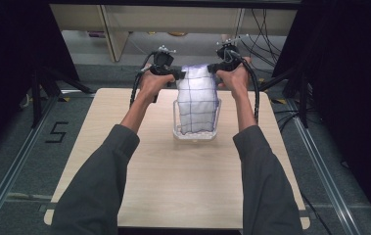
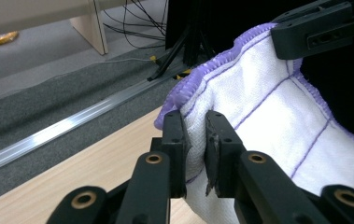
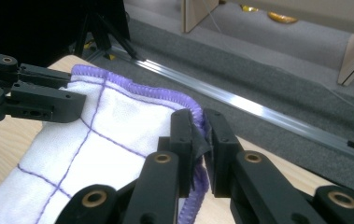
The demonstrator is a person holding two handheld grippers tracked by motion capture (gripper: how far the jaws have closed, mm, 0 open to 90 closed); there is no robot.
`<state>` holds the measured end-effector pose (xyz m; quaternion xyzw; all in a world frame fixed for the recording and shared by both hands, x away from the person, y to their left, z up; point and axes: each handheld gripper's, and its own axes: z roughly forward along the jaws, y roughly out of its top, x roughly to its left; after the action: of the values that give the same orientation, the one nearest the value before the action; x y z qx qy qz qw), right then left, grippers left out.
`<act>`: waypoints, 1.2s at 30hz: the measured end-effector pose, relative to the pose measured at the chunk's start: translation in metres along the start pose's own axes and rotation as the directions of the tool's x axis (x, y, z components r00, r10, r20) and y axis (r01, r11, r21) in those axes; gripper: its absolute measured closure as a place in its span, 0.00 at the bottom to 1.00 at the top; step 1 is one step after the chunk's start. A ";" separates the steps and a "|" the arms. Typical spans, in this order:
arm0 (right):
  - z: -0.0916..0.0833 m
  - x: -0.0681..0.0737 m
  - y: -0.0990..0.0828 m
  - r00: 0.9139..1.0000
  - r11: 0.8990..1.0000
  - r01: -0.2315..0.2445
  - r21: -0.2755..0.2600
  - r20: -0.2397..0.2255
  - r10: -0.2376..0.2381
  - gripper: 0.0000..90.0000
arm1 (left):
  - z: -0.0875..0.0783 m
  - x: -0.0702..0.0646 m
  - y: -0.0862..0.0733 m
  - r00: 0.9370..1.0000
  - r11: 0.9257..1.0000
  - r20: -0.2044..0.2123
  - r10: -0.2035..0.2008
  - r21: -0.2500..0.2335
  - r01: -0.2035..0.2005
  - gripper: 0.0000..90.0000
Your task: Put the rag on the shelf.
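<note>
While pinched by both grippers, cloth (image 1: 197,100) over clear tub (image 1: 196,132)

A pale wooden table (image 1: 173,186) fills the middle of the high view; a black "5" mark (image 1: 57,132) sits on grey carpet at left; cables (image 1: 264,27) hang upper right; a wooden cabinet leg (image 1: 116,36) stands upper left.

The cloth (image 2: 268,112) is soft white woven fabric with purple stitched lines and a purple overlocked hem; the container (image 1: 196,128) is clear glossy plastic; the table (image 1: 173,181) is pale, matt, smooth wood; the jaws are matt black plastic with brass-coloured rivets.
</note>
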<state>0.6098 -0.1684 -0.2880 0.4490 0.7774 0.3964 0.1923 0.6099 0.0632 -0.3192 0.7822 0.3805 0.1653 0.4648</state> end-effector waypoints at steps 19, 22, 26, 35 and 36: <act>0.030 -0.013 -0.034 0.999 0.994 -0.041 0.099 -0.006 0.042 0.89 | 0.021 0.001 -0.020 1.000 0.992 -0.003 -0.010 0.123 0.010 0.78; 0.032 -0.016 -0.038 0.999 0.989 -0.050 0.139 0.000 0.051 0.76 | 0.020 0.003 -0.023 1.000 0.988 0.005 -0.020 0.152 0.019 0.68; 0.031 -0.019 -0.041 0.998 0.989 -0.061 0.133 0.005 0.061 0.72 | 0.013 0.006 -0.024 1.000 0.989 -0.005 -0.015 0.146 0.015 0.64; 0.010 -0.024 -0.037 0.997 0.992 -0.071 0.102 0.011 0.070 0.69 | -0.011 0.008 -0.025 1.000 0.991 -0.005 0.007 0.134 -0.006 0.61; 0.008 -0.024 -0.036 0.998 0.993 -0.069 0.093 0.019 0.067 0.69 | -0.013 0.007 -0.025 1.000 0.992 -0.003 0.006 0.130 -0.005 0.61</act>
<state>0.6075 -0.1957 -0.3229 0.4869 0.7777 0.3624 0.1639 0.5953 0.0836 -0.3343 0.8115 0.3891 0.1428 0.4120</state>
